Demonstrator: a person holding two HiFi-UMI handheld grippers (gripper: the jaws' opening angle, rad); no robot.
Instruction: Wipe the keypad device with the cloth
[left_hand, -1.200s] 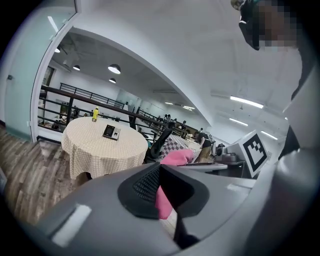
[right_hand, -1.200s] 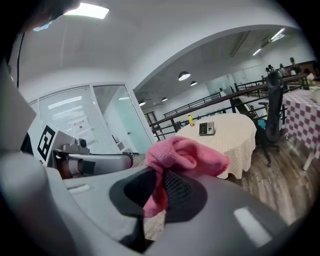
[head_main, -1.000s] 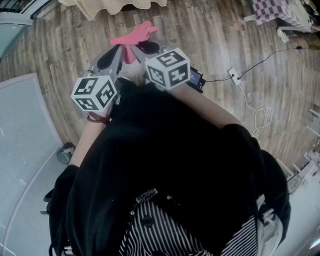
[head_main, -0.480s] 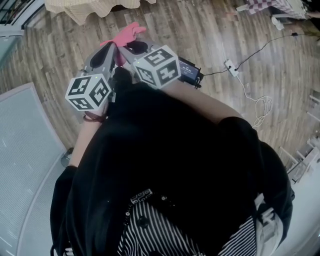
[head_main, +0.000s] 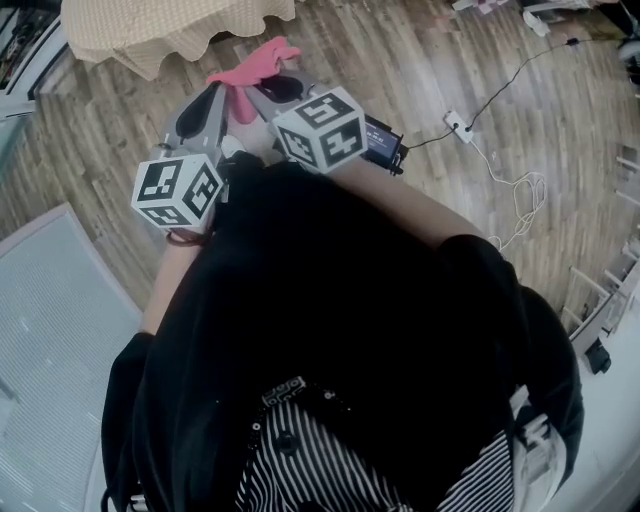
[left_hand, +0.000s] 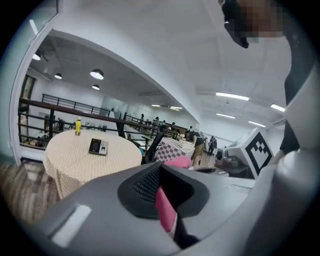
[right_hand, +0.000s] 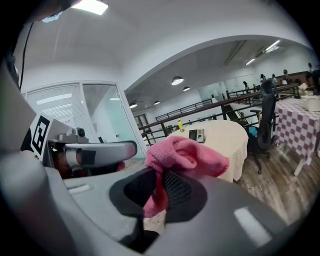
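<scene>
A pink cloth is bunched between the tips of both grippers, held out in front of the person. My right gripper is shut on the pink cloth, which puffs out above its jaws. My left gripper also has a strip of the pink cloth pinched in its jaws. The keypad device lies flat on a round table with a cream cover, some distance ahead. In the right gripper view the keypad device shows small beyond the cloth.
A yellow bottle stands on the round table behind the keypad. On the wood floor lie a black box, a power strip and white cable. An office chair and a checked table stand to the right.
The round table's edge has come further into the head view as the person moves toward it. Both grippers keep the cloth between them in much the same pose.
</scene>
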